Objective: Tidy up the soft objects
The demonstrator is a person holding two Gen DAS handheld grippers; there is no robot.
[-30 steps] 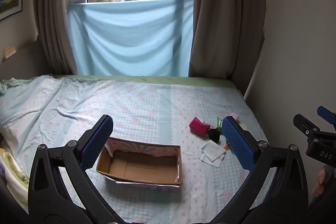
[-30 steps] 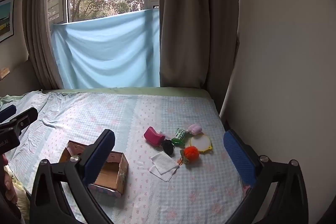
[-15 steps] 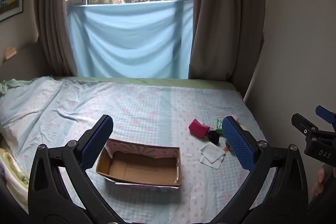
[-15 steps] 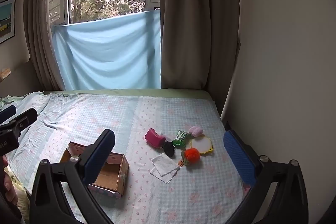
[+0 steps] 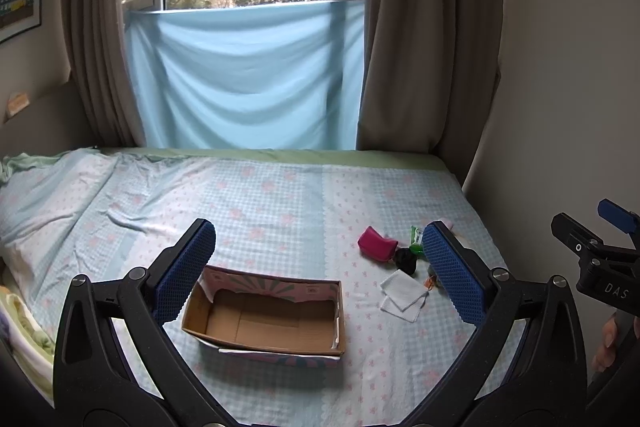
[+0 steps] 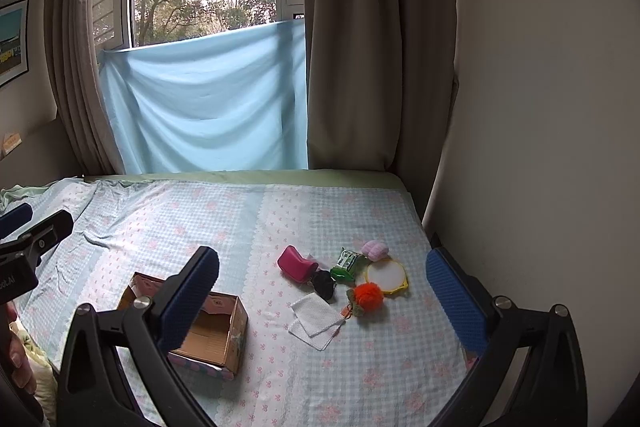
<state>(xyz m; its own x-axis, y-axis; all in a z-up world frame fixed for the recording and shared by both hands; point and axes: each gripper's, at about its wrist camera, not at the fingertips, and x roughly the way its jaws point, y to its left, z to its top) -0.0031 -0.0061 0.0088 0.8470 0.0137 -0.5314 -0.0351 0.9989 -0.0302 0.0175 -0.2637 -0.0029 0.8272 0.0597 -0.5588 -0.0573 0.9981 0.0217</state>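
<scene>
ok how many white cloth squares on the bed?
2: white cloth squares, overlapped in one pile right of the cardboard box, just in front of the black item. More could hide underneath.

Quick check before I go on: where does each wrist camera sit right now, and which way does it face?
Left wrist: on the left gripper, above the bed, facing the window over the open cardboard box; own jaws open, right gripper at right edge.
Right wrist: on the right gripper, facing the window over the pink pouch and white cloth; own jaws open.
Shared: box, pouch, cloth.
</scene>
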